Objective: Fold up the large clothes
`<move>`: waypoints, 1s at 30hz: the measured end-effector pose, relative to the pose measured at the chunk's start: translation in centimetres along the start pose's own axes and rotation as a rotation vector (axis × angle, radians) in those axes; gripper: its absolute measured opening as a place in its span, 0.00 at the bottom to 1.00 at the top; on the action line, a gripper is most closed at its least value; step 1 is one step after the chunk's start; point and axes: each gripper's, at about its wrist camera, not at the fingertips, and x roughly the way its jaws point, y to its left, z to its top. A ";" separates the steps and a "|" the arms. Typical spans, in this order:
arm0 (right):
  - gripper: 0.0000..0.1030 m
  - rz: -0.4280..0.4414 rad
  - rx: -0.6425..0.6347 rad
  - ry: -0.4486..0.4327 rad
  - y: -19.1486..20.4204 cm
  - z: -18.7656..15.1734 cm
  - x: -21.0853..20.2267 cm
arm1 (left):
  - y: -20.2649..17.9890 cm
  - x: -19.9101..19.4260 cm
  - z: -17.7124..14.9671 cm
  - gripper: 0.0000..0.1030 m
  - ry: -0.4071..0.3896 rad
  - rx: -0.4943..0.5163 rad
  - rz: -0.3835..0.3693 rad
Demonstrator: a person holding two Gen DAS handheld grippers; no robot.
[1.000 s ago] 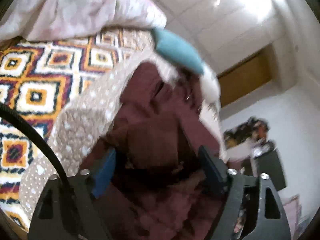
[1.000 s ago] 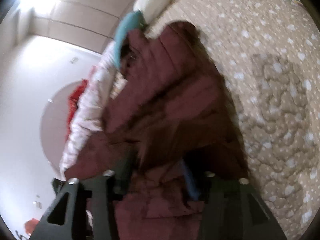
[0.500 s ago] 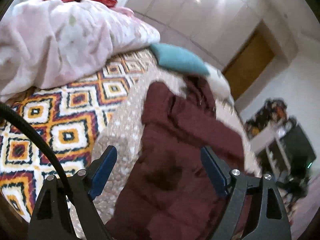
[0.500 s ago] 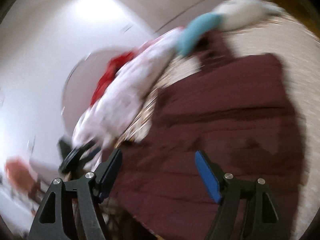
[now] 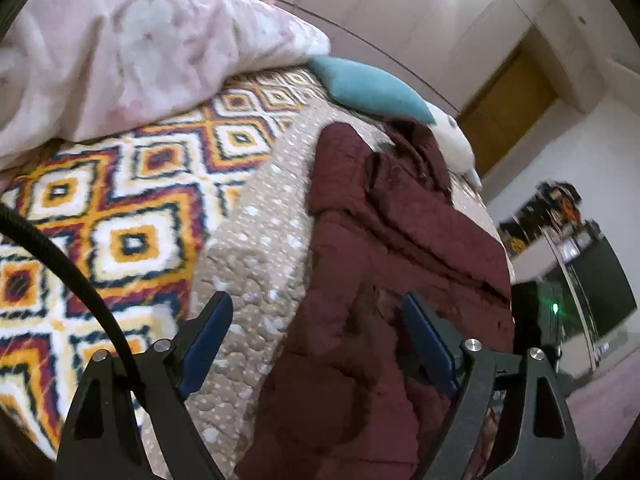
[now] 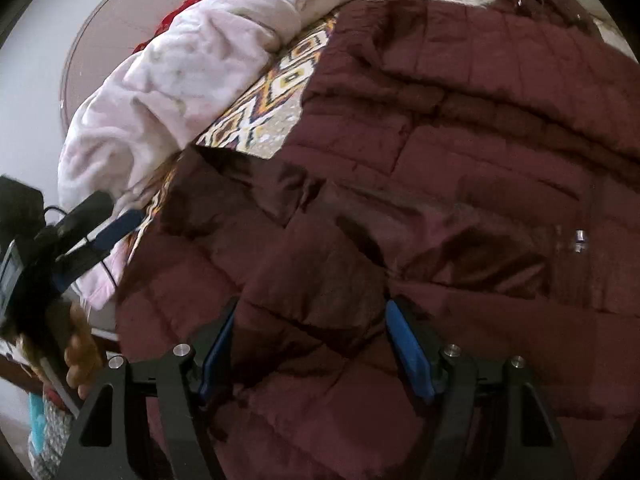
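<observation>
A large maroon quilted jacket (image 5: 384, 264) lies spread on the beige dotted bedspread (image 5: 260, 248), its collar toward the pillows. It fills the right wrist view (image 6: 440, 168). My left gripper (image 5: 316, 344) is open and empty, above the jacket's near left edge. My right gripper (image 6: 312, 344) is open and empty, close over the jacket's lower part. The left gripper also shows at the left of the right wrist view (image 6: 100, 232).
A patterned orange and white blanket (image 5: 112, 216) covers the bed's left side. A heaped pink duvet (image 5: 132, 44) lies beyond it. A teal pillow (image 5: 368, 88) and a white pillow (image 5: 456, 144) sit at the bed's head. Dark furniture (image 5: 580, 280) stands at right.
Both grippers were buried in bunched jacket fabric a second ago. They have let go and drawn back. The jacket now lies spread flat on the bed.
</observation>
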 end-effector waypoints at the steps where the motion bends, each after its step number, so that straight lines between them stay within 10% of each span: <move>1: 0.74 -0.007 -0.011 -0.001 0.2 -0.1 -0.2 | -0.2 0.7 -0.1 0.87 0.022 0.022 -0.014; 8: 0.74 0.121 0.085 -0.135 -3.1 0.5 -8.5 | -2.0 4.1 -0.7 0.87 0.106 0.102 -0.023; 17: 0.79 -0.241 0.250 -0.344 -16.7 -7.1 -26.3 | -4.0 4.5 -0.9 0.77 0.122 0.180 0.030; 30: 0.80 -0.094 0.442 -0.317 -25.4 -10.2 -22.8 | -3.0 6.3 0.4 0.82 0.152 0.025 -0.058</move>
